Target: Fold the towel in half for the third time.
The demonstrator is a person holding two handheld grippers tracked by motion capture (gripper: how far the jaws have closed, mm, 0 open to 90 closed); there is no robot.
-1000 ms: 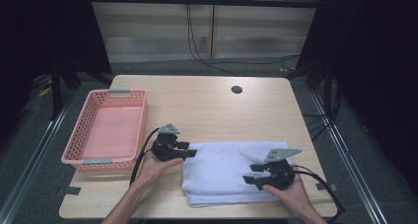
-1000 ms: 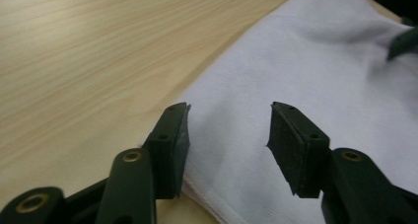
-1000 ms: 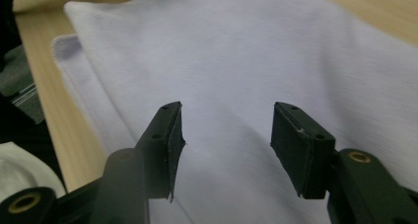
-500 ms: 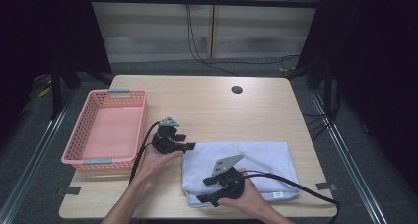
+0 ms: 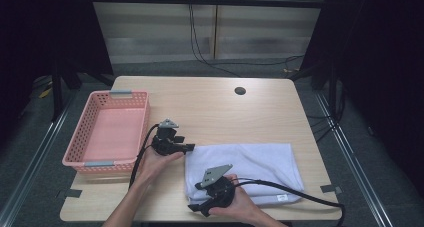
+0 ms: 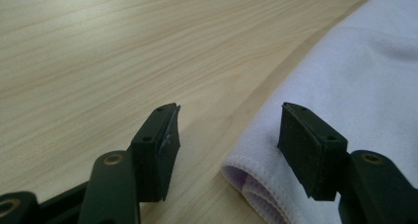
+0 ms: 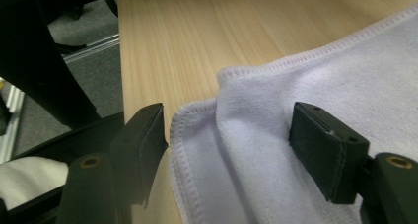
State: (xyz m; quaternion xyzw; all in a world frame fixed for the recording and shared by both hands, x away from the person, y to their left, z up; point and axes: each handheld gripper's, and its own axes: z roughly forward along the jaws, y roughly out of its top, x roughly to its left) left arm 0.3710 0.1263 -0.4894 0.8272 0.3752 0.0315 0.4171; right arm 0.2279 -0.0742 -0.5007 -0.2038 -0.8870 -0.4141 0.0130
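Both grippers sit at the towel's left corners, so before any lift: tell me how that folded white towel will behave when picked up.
The folded white towel will probably flop: its layers slump in soft rolls between the right gripper jaws. It looks light, lying thin and flat on the table. Its stitched hem, at the open left gripper, should grip without slipping.

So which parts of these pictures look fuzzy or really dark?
High view: the table is evenly lit, while the room around it is nearly black. Left gripper view: the fingers are soft, the wood grain farther off crisper. Right gripper view: the white towel is bright, its hem sharp, the floor beyond dim.
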